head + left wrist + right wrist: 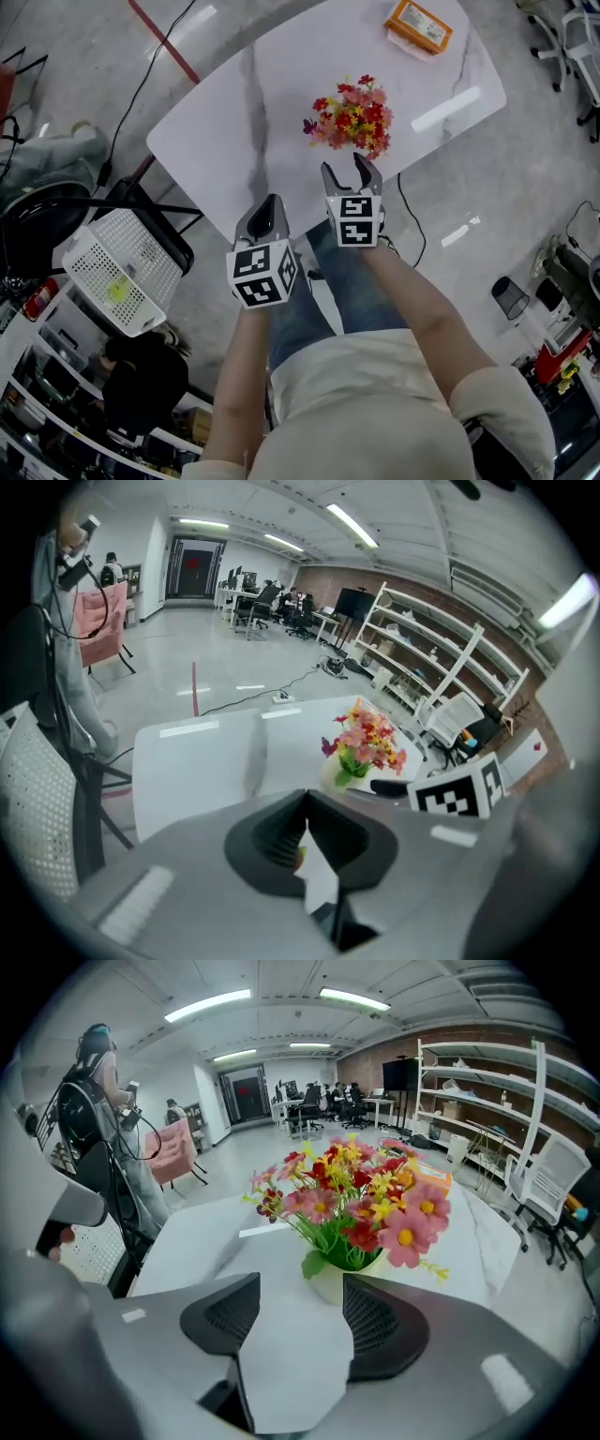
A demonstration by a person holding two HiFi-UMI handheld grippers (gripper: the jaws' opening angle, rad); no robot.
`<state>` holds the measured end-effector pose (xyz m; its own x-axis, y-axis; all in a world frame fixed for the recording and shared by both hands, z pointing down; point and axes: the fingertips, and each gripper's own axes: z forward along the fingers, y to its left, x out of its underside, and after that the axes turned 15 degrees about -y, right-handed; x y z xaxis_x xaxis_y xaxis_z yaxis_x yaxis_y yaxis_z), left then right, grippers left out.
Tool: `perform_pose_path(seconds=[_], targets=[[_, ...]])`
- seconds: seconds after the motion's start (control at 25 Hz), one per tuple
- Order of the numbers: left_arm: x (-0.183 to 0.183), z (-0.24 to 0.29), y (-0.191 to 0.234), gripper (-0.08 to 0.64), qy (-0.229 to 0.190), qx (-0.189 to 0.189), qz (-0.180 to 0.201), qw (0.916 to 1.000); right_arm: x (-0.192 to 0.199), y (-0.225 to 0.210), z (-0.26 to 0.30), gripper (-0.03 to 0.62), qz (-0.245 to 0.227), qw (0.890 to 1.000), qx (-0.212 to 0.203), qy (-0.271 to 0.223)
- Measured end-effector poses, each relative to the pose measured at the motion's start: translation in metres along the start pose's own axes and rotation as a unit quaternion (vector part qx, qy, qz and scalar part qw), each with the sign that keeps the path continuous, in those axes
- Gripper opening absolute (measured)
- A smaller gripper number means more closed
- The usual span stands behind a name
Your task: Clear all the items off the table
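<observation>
Right gripper (302, 1290) is sitting with its jaws apart and nothing between the pads yet, and it's lining up dead-on with the little flower pot (328, 1282), which is standing just ahead of the tips near the close edge of the white marble worktop (234, 122). Left gripper (305, 803) is hanging back beside it with its jaws pressed together, not carrying anything, out over the worktop's near edge. I'm guessing the flowers are fake, so the whole thing is probably weighing next to nothing, but it's looking top-heavy: big floppy bouquet (356, 1199) over a small pale pot. Petals and stems are going to squash and slip, so I'd be going for the pot body itself, low down under the leaves, where it's looking stiff and smooth. Squeezing gently is the way, since a glossy round pot could be popping out or tipping. Pose-wise, both forearms are reaching forward from the body with the grippers tilting steeply down, marker cubes facing up at the head camera, right one a bit further ahead than the left. Farther out, an orange box (419, 25) is lying at the far corner, well apart from the flowers.
</observation>
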<state>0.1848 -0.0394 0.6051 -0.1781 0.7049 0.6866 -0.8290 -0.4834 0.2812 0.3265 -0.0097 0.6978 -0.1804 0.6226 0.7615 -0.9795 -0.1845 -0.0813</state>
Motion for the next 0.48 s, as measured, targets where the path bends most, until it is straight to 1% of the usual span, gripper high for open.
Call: perform_pose_path(seconds=[0.08, 0.24, 0.48], targets=[[0.003, 0.003, 0.003, 0.008, 0.002, -0.003, -0.004, 1.0, 0.005, -0.003, 0.008, 0.291, 0.005, 1.0, 0.006, 0.001], [0.011, 0.008, 0.006, 0.008, 0.007, -0.004, -0.007, 0.9999, 0.013, -0.009, 0.021, 0.362, 0.024, 0.999, 0.03, 0.001], [0.023, 0.019, 0.009, 0.008, 0.013, -0.009, -0.01, 0.9998, 0.015, -0.019, 0.042, 0.432, 0.052, 0.996, 0.067, -0.017]])
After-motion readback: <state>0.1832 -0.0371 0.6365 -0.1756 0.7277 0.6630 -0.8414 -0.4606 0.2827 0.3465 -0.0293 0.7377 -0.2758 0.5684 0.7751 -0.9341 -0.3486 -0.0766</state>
